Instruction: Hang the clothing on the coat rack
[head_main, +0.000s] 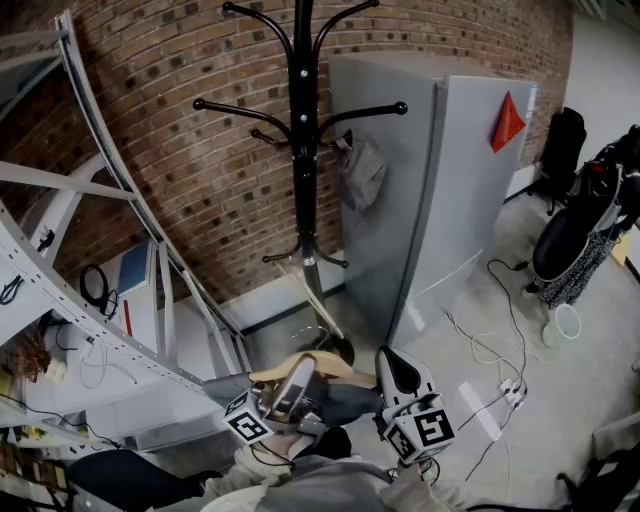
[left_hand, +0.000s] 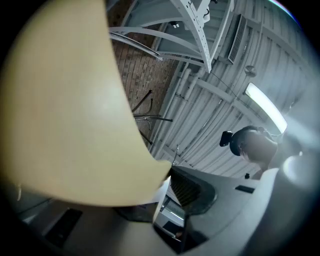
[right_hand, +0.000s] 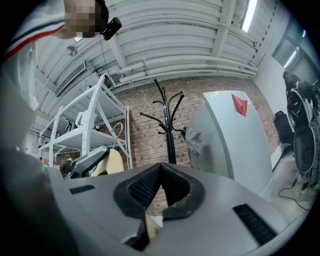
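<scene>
- Brick wall at the back, with the black coat rack (head_main: 303, 150) standing against it. A grey cabinet (head_main: 450, 190) is close on its right and white metal shelving (head_main: 90, 200) on its left.
- The clothing (head_main: 350, 402) is low down by the person's body, well apart from the rack. It is a dark grey garment bunched under a pale wooden hanger (head_main: 335, 364).
- The left gripper (head_main: 300, 375) has its jaws spread wide across the hanger's flat wooden arm and seems to clamp it.
- The right gripper (head_main: 392, 368) is just beside the hanger's other end. Its jaw tips are together and nothing is pinched between them.
- The garment looks soft and limp and would probably sag or slide off if tilted. The hanger is stiff, light and smooth, so it is the better thing to hold, near its middle and kept level.
- A grey cloth (head_main: 360, 172) takes the peg on the cabinet side, so the left and front pegs look freer.
- The cabinet crowds the right side of the rack. Cables (head_main: 490, 350) trail over the floor to the right.
</scene>
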